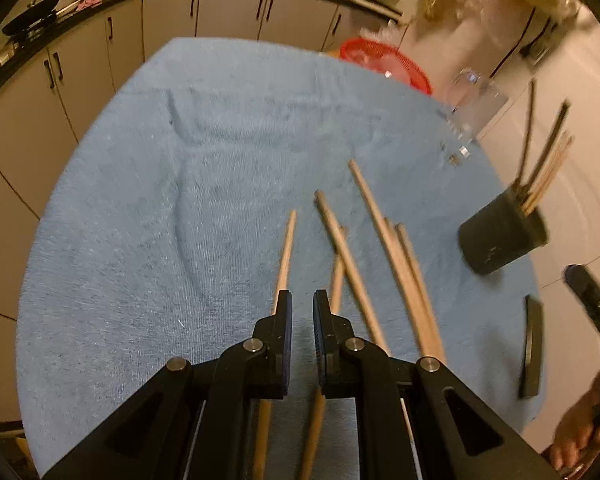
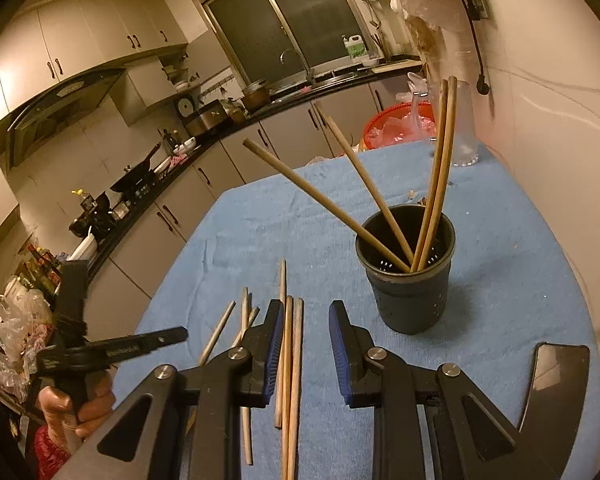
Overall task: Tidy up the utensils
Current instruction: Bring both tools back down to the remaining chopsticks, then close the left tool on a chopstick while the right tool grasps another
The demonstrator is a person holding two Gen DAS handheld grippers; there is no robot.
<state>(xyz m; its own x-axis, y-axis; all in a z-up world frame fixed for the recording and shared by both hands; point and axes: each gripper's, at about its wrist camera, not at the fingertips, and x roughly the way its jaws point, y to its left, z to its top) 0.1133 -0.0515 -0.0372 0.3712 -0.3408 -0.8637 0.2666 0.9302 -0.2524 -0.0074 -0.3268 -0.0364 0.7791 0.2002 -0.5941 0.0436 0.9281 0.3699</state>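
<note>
Right wrist: chopsticks [image 2: 288, 360] between claw [image 2: 305, 320].

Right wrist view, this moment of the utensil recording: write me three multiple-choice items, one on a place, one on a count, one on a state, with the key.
1. Where does the black round plastic holder stand?
A. on the blue towel-covered table
B. on the kitchen counter
C. in the red basket

2. How many wooden chopsticks stand in the holder?
A. one
B. four
C. eight

3. What state is the right gripper in?
A. shut on a chopstick
B. open, holding nothing
C. out of view

Key: 1 A, the holder sits upright on the blue cloth. 2 B, four sticks lean out of it. 3 B, the jaws stand apart over loose wooden chopsticks lying on the cloth.
</note>
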